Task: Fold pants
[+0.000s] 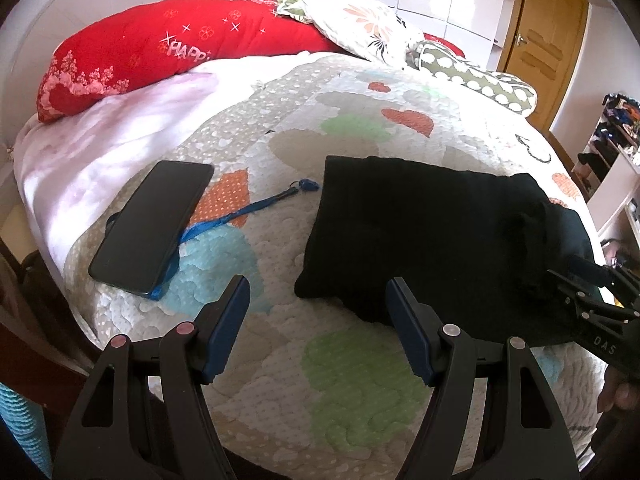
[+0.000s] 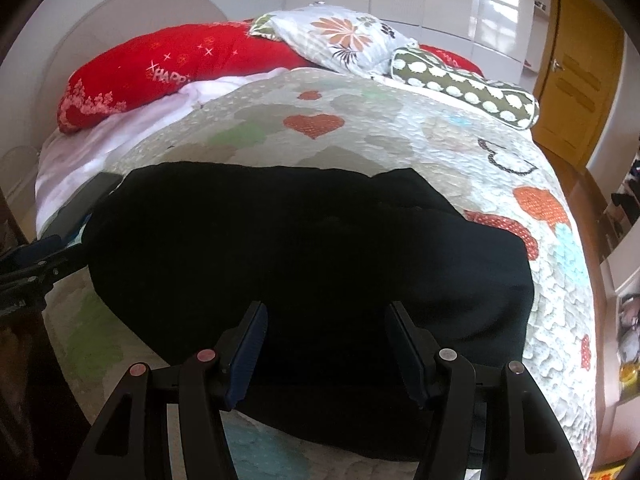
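Observation:
The black pants (image 1: 424, 232) lie folded into a thick rectangle on the patterned quilt (image 1: 344, 384). My left gripper (image 1: 318, 292) hovers open over the quilt, just off the pants' near left corner, nothing between its blue pads. In the right wrist view the pants (image 2: 304, 248) fill the middle, and my right gripper (image 2: 326, 316) stands open above their near part, pads apart and holding nothing. The right gripper (image 1: 588, 280) also shows at the right edge of the left wrist view, over the pants' right end. The left gripper's fingers (image 2: 28, 264) poke in at the left edge of the right wrist view.
A black phone (image 1: 152, 226) lies on a blue lanyard (image 1: 240, 216) left of the pants. A red pillow (image 1: 160, 52), a floral pillow (image 1: 360, 20) and a dotted bolster (image 1: 476, 76) sit at the headboard. A wooden door (image 1: 544, 44) and shelves (image 1: 612, 148) stand to the right.

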The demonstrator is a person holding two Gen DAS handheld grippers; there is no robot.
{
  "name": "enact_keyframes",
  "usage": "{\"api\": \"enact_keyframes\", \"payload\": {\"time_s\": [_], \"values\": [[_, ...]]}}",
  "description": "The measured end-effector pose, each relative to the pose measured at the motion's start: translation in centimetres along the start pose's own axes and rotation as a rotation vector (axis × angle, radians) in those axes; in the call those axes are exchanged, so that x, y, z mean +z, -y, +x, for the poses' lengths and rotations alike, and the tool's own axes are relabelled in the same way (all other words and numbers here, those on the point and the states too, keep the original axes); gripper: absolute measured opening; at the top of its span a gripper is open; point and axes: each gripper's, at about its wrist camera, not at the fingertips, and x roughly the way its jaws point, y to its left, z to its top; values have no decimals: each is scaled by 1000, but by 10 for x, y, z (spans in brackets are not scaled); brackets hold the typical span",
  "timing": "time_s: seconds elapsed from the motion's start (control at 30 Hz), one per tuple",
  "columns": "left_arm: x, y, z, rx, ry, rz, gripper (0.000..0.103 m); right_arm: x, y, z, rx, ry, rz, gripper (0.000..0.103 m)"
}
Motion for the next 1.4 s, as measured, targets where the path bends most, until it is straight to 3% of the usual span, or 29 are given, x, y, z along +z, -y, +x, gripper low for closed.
{"api": "enact_keyframes", "payload": {"time_s": [0.23, 0.43, 0.7, 0.93, 1.0, 1.17, 1.23, 1.27, 1.3, 1.4], "values": [[0, -2, 0, -5, -1, -8, 71, 4, -8, -1, 12, 9, -15, 59], [-8, -19, 2, -161, -50, -137, 71, 17, -26, 1, 62, 33, -52, 59], [-19, -18, 13, -221, -74, -218, 71, 59, -66, 20, 174, 72, -118, 60], [-9, -18, 34, -257, -86, -298, 71, 103, -103, 64, 257, 20, -198, 62], [-7, -19, 41, -273, -97, -320, 80, 111, -112, 79, 273, -4, -224, 64], [-1, -17, 51, -281, -75, -326, 84, 118, -124, 114, 353, -55, -274, 66], [0, -18, 52, -296, -54, -337, 84, 114, -122, 124, 400, -64, -258, 51], [0, -19, 51, -301, -36, -343, 77, 112, -121, 128, 417, -70, -245, 48], [1, -20, 50, -294, -21, -350, 57, 111, -118, 128, 424, -58, -227, 43], [8, -14, 40, -354, 1, -323, 45, 114, -103, 114, 475, -14, -152, 32]]}}
